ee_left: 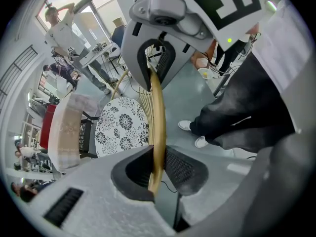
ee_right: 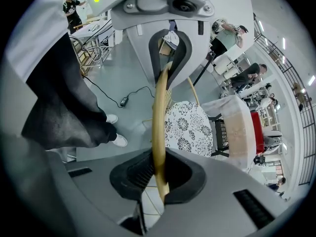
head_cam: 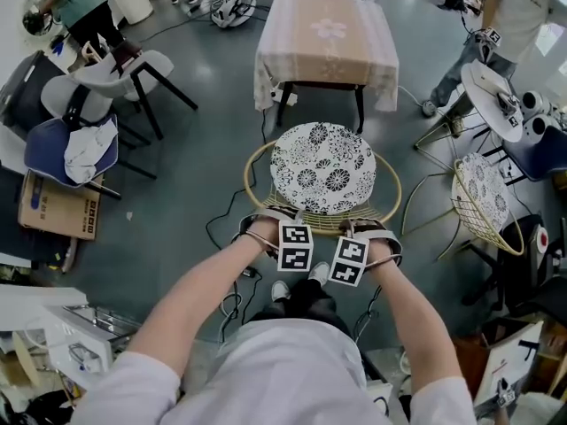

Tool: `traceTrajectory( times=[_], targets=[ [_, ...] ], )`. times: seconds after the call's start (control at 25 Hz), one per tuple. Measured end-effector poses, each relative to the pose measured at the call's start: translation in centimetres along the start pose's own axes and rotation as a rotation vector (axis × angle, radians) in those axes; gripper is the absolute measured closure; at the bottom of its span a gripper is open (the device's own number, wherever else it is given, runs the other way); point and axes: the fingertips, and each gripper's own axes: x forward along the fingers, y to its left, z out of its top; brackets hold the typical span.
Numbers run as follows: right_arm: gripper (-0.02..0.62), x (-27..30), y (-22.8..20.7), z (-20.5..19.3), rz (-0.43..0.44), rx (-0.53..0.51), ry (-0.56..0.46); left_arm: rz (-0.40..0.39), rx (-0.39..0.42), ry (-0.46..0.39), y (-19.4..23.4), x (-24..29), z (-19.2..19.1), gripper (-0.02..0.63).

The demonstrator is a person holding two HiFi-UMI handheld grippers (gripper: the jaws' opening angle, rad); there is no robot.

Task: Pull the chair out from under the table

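The chair [head_cam: 323, 166], a round gold wire frame with a black-and-white flowered cushion, stands on the grey floor just in front of the cloth-covered table [head_cam: 328, 42], clear of its legs. Both grippers hold the near side of its backrest rim from above. In the head view my left gripper [head_cam: 293, 221] and right gripper [head_cam: 351, 231] sit side by side, their marker cubes hiding the jaws. In the left gripper view my left gripper [ee_left: 156, 127] is shut on the gold rim [ee_left: 156, 102]. My right gripper [ee_right: 160, 127] is shut on the same rim [ee_right: 159, 98].
A second wire chair [head_cam: 483, 197] stands at the right, white and blue chairs [head_cam: 84, 122] and a cardboard box [head_cam: 58, 206] at the left. Cables [head_cam: 232, 304] lie on the floor by the person's shoes [head_cam: 299, 283]. Other people stand at the far edges.
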Motion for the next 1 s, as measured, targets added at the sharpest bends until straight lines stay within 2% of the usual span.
traceTrajectory(
  times=[0.68,1.0],
  targets=[
    [0.560,-1.4,3.1,0.6,-0.004,0.012,-0.001,-0.004,0.015,-0.018,-3.3,-1.0,0.3,0.548],
    [0.559,-1.4,3.1,0.5,-0.023,0.106,0.001,-0.008,-0.014,-0.056,-3.3,-1.1,0.6,0.546]
  ],
)
